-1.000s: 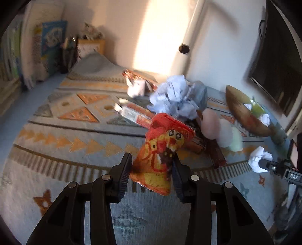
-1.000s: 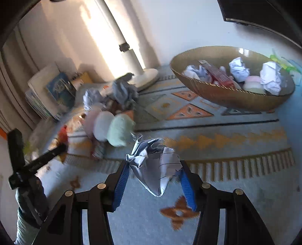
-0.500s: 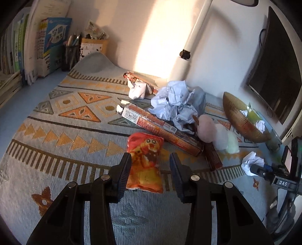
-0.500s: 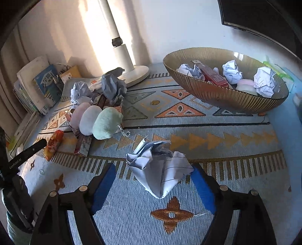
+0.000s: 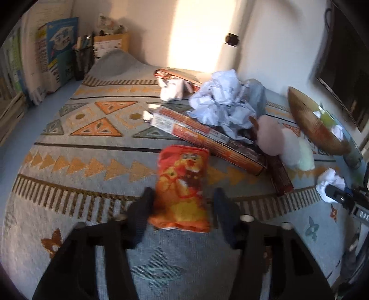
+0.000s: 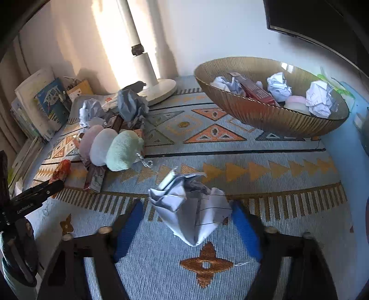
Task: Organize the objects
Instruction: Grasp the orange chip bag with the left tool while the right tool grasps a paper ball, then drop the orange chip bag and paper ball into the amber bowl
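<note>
crumpled paper (image 6: 191,212) lies on the rug (image 6: 265,166), near side of the bowl (image 6: 265,113), between the right gripper (image 6: 188,223) jaws, which have just been closing, pads not touching. snack bag (image 5: 182,189) lies flat, farther from the bowl; left gripper (image 5: 183,214) straddles it, parted.

A: Surface covering?
B: Patterned rug (image 6: 242,159), pale blue-grey with orange triangles, a fringe band and star motifs; its far edge humps up near the wall.

A: Walls and light?
B: White wall (image 6: 207,34); a warm band of sunlight (image 5: 196,32) falls across it.

A: Fixtures?
B: White pole on a round base (image 6: 159,88); dark screen (image 6: 322,20) mounted upper right; books (image 5: 60,50) leaning at far left.
</note>
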